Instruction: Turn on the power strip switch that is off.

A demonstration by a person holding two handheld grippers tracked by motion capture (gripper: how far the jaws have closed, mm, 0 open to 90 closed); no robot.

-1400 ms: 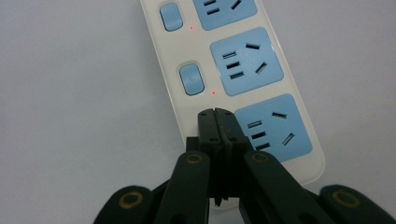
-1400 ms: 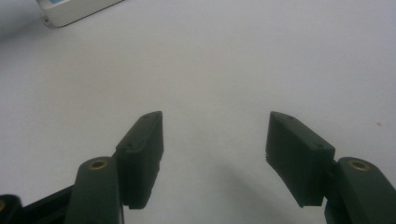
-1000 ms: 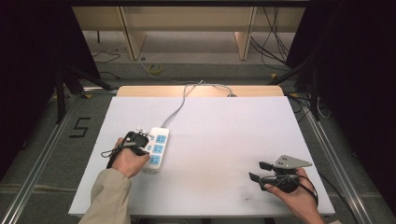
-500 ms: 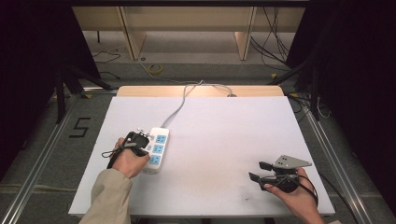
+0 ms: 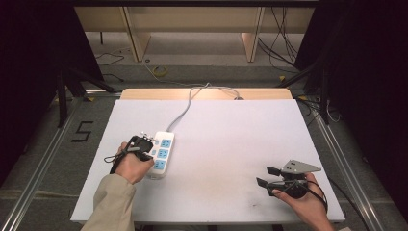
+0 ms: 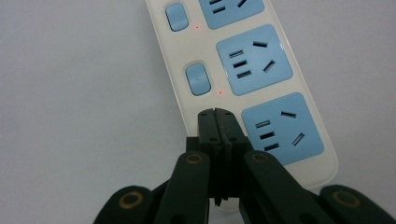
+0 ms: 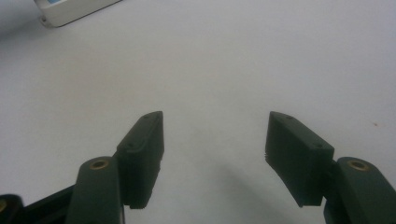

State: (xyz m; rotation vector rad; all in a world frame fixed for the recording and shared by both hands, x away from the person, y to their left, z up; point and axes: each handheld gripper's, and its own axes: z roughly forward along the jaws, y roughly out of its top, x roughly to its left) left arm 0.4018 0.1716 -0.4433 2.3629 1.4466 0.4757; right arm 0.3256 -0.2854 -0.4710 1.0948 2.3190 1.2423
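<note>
Down on the white table (image 5: 226, 144), a white power strip (image 5: 159, 155) with three blue sockets lies at the left, its long axis running near to far and its grey cord (image 5: 183, 111) trailing off the far edge. Its near end sits under the left gripper (image 5: 140, 143), which the person's left hand (image 5: 129, 166) holds beside the strip's left edge. From the left gripper view, that gripper (image 6: 217, 115) has its jaws pressed flat together with nothing between them, and their joined tips rest on the strip's pale casing just left of the nearest blue socket (image 6: 278, 128), where the nearest switch would be. Two blue rocker switches (image 6: 197, 80) farther along the strip each have a small red light (image 6: 220, 92) glowing beside them. Well apart, near the table's near right corner, the right gripper (image 5: 266, 176) lies in the person's right hand (image 5: 303, 204); in the right gripper view its jaws (image 7: 215, 140) stand wide apart over bare table, holding nothing, with the strip's end (image 7: 70, 11) at the far left.
</note>
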